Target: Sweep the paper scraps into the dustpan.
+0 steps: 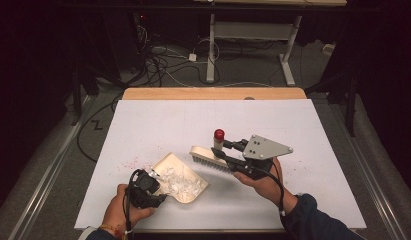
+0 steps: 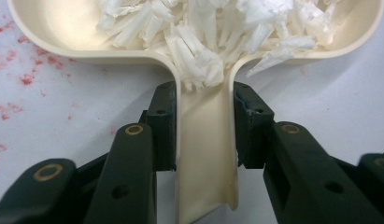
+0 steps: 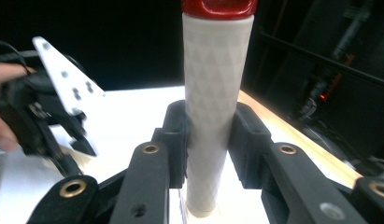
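On white table (image 1: 303, 125), unlabelled dustpan (image 1: 179, 177), brush (image 1: 210, 159), no readable writing

White table top (image 1: 303, 130); dustpan (image 1: 168, 165), red specks (image 1: 130, 162) on it.

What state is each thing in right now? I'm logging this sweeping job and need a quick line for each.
Dustpan: flat on the table, holding scraps, its handle clamped.
Paper scraps: piled inside the dustpan.
Brush: lifted, its handle clamped.
Left tool: shut on the dustpan handle.
Right tool: shut on the brush handle.
Table sheet: speckled with red flecks left of the dustpan.
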### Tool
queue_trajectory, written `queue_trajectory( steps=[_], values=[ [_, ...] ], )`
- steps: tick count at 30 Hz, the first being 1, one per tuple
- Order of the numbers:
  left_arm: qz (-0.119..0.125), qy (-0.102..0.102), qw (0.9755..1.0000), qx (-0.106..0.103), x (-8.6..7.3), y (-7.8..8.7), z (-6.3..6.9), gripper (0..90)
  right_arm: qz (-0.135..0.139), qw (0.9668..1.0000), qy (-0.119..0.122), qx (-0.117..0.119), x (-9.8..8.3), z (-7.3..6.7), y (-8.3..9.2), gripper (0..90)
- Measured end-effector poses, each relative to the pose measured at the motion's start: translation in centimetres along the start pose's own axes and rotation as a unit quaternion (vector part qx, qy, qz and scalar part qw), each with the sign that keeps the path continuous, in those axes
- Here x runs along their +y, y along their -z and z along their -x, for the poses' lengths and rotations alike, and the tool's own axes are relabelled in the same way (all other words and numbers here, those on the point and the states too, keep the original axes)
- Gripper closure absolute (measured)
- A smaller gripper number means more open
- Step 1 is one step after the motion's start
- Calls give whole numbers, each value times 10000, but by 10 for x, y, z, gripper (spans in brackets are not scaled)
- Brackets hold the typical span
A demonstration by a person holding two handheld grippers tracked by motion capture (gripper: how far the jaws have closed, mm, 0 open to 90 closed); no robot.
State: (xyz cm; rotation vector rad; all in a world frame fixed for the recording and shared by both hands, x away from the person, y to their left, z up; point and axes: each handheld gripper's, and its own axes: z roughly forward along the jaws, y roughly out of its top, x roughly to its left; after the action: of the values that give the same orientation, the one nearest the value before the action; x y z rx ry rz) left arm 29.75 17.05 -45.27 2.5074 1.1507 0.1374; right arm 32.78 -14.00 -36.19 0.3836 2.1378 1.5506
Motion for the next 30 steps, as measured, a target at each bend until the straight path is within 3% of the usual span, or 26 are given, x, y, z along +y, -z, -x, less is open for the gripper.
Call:
queue_trajectory(
  steps=[5,7,11,14,19,25,30],
  values=[
    [-49,-17,10000,5,0,0,0,627,-278,9995,-36,-136,-12,2,4,706],
    [-42,-1,10000,15,-1,1,0,626,-447,9989,-124,39,-20,-3,1,706],
    [-76,-11,10000,34,-3,2,1,626,-454,9987,-68,241,-17,-14,-3,706],
    [-75,-8,10000,18,-4,3,0,626,-397,9976,-59,562,-12,-27,-7,706],
    [-83,-12,10000,11,-6,4,-1,627,-129,9973,64,725,-3,-37,-9,706],
    [-128,-44,9999,26,-9,5,-2,626,3,9987,55,505,3,-26,3,706],
    [-219,-147,9996,43,-10,7,-2,627,98,9995,-77,296,6,-8,31,706]
  ],
)
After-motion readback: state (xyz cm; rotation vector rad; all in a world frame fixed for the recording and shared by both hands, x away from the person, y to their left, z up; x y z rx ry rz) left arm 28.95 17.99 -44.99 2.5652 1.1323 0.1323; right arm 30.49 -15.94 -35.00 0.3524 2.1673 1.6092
